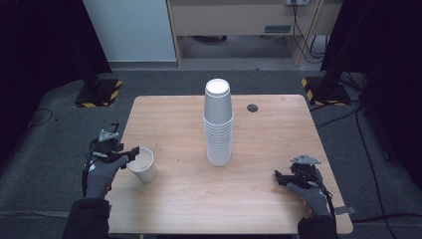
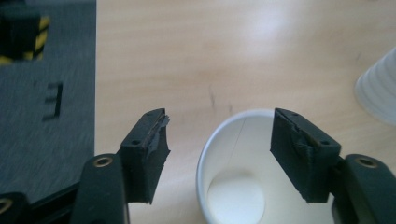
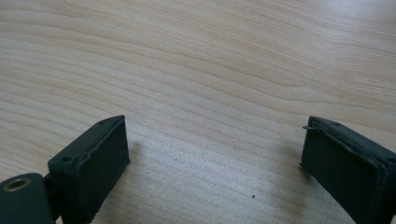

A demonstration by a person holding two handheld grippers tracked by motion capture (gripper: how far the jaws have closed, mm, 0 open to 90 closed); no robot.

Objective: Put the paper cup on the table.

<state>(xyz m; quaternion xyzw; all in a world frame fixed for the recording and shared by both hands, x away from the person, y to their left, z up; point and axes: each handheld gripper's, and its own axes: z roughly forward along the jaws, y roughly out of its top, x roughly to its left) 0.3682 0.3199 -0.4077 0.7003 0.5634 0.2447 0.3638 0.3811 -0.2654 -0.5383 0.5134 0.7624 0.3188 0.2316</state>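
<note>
A single white paper cup [image 1: 144,168] stands upright and empty near the table's left edge; in the left gripper view the cup [image 2: 236,196] shows its white bottom. My left gripper [image 1: 132,152] [image 2: 219,135] is open at the cup's rim. One jaw is outside the cup's wall, clear of it, and the other is over the cup's mouth. A tall stack of white cups [image 1: 218,124] stands mid-table, with its base [image 2: 378,91] at the right edge of the left gripper view. My right gripper [image 1: 277,175] [image 3: 215,140] rests open, low over bare wood at the front right, with nothing between its jaws.
The wooden table [image 1: 278,129] has a dark round grommet [image 1: 253,108] at the back right. Grey carpet [image 2: 46,116] lies just left of the table edge beside the cup. Yellow-and-black striped stand bases [image 1: 99,93] sit on the floor behind the table.
</note>
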